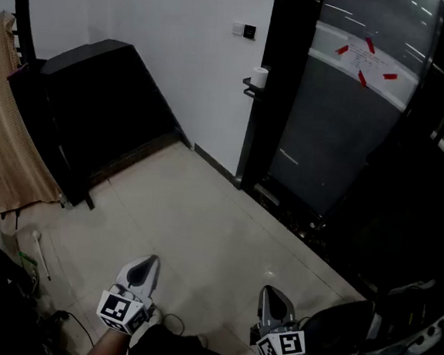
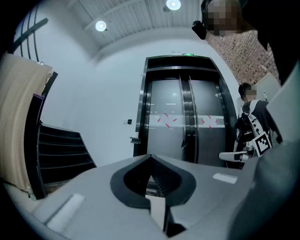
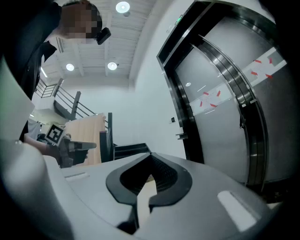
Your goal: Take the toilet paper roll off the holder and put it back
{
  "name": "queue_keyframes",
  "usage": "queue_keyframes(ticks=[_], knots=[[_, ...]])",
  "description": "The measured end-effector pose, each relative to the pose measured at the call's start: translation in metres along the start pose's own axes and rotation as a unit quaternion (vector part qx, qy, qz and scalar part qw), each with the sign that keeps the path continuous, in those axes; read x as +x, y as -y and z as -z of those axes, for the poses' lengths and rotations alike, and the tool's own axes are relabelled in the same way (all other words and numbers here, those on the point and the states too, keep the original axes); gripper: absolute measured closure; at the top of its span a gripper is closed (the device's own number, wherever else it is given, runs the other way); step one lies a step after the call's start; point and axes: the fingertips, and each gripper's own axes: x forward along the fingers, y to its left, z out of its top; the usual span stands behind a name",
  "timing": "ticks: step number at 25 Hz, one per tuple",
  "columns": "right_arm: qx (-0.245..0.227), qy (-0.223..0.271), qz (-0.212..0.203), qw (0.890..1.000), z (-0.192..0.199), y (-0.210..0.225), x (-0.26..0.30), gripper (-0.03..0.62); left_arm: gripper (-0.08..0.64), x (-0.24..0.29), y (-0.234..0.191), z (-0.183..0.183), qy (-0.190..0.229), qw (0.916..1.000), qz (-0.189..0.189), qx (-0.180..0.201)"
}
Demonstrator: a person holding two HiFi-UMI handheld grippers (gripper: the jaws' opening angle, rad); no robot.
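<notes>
The toilet paper roll (image 1: 259, 77) sits on its small black holder (image 1: 250, 86) at the upper middle of the head view. The holder is fixed where the white wall (image 1: 195, 47) meets the dark door frame (image 1: 281, 77). Both tongs are at the bottom edge of that view, well apart from the roll. The left gripper (image 1: 150, 261) and the right gripper (image 1: 268, 291) each have their jaws pressed together with nothing between them, and each gripper's own view confirms it.

Several things could go wrong from here:

1. If a gripper arrives with its jaws together, its tip would likely push the roll instead of straddling it. The roll could then tip off the holder onto the tiled floor (image 1: 202, 233).
2. The roll is soft, so a hard squeeze would probably dent it, while a light one might let it slip during the lift.
3. The holder looks small and close to the frame, so a wide approach could strike the frame or the glass door (image 1: 343, 122) beside it.
4. Cables (image 1: 78, 324) lie on the floor at the lower left and a dark seat (image 1: 340, 330) sits at the lower right. Either could catch a foot on the walk forward.
</notes>
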Motion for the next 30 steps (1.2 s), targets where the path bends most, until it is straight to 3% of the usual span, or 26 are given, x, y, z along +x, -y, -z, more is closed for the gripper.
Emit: queue_keyframes(ticks=[7,14,21,30], knots=[[0.005,-0.004,0.015,1.000,0.004,0.020,0.017,0.578,0.558,0.031,-0.003,0.008,-0.017,0.9998,0.011,0.001],[-0.004,-0.004,0.047,0.999,0.003,0.042,0.072,0.578,0.558,0.104,-0.036,0.008,-0.011,0.9989,0.045,-0.009],[-0.021,0.017,0.058,0.998,-0.018,0.045,0.168,0.578,0.558,0.184,-0.089,-0.019,0.011,0.9965,0.083,-0.004],[-0.040,0.025,0.046,0.998,-0.031,0.020,0.286,0.578,0.558,0.246,-0.181,-0.035,0.021,0.9951,0.097,0.001]])
